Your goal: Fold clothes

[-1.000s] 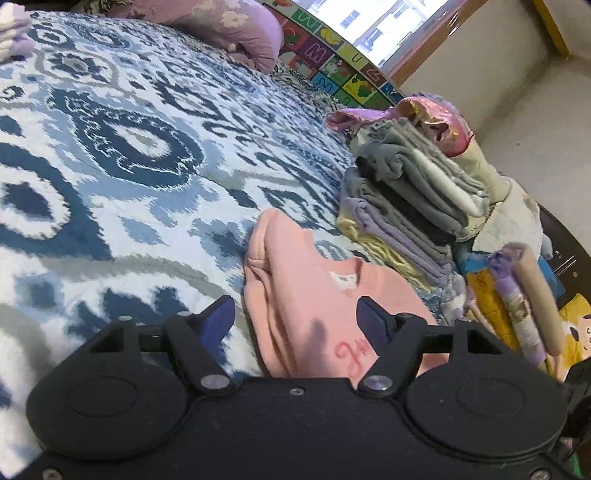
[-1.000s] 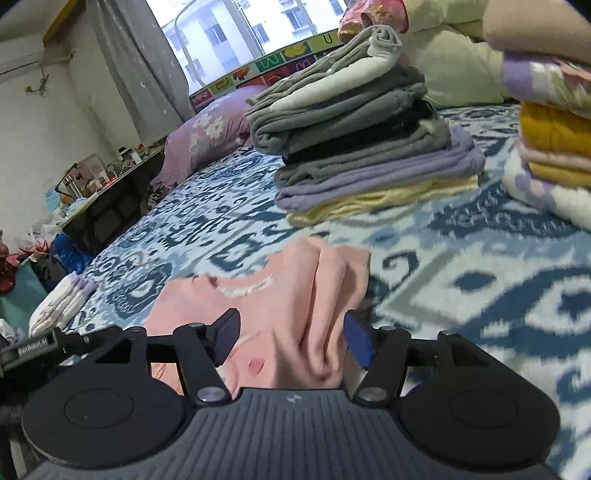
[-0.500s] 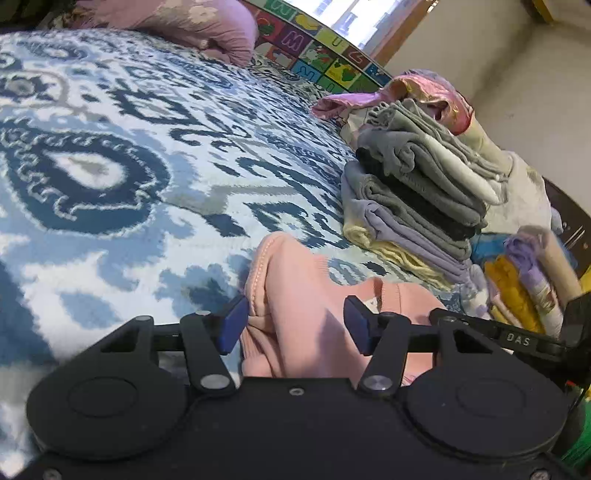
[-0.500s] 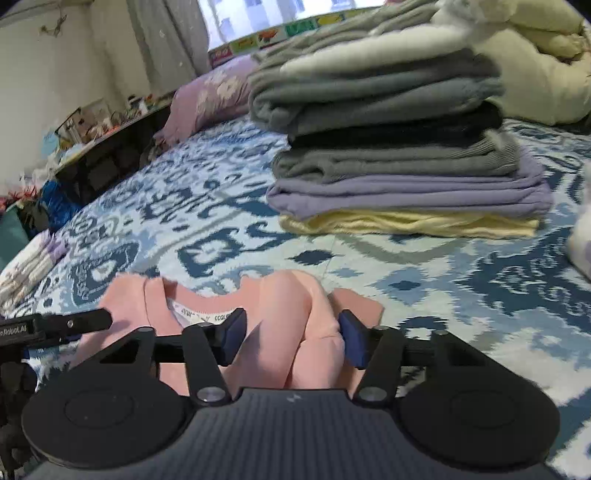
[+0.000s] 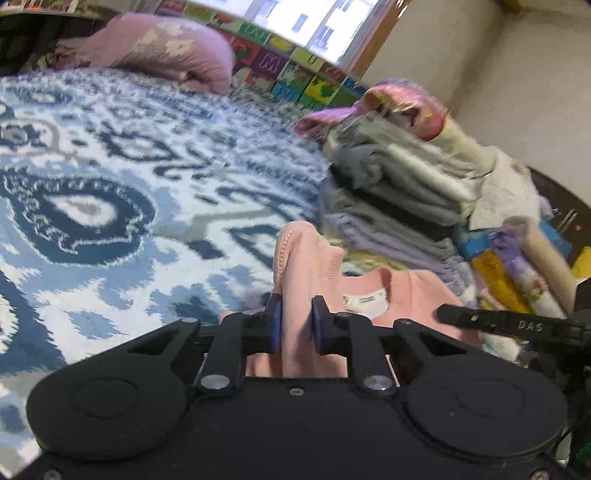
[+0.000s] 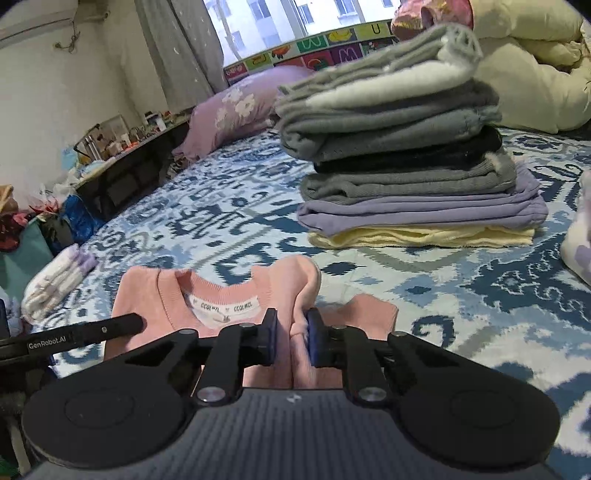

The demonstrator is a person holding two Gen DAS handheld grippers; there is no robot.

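Both grippers, left (image 5: 296,325) and right (image 6: 291,334), have just been closing and now pinch bunched folds of the soft pink knit sweater (image 6: 221,295), one shoulder each, lying on the blue-patterned bedspread (image 6: 424,280) near a stack of folded clothes (image 6: 406,155).

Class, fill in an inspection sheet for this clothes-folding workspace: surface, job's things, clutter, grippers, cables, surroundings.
Surface: blue-and-white patterned bedspread.
Job's things: pink knit sweater, collar label showing; folded stack of grey, black, lilac and yellow garments.
Clutter: small folded white-lilac bundle.
Grippers: left gripper and right gripper have just been closing, each pinching a sweater fold.
Cables: nothing seen.
Surroundings: purple floral pillow, window, cream duvet.
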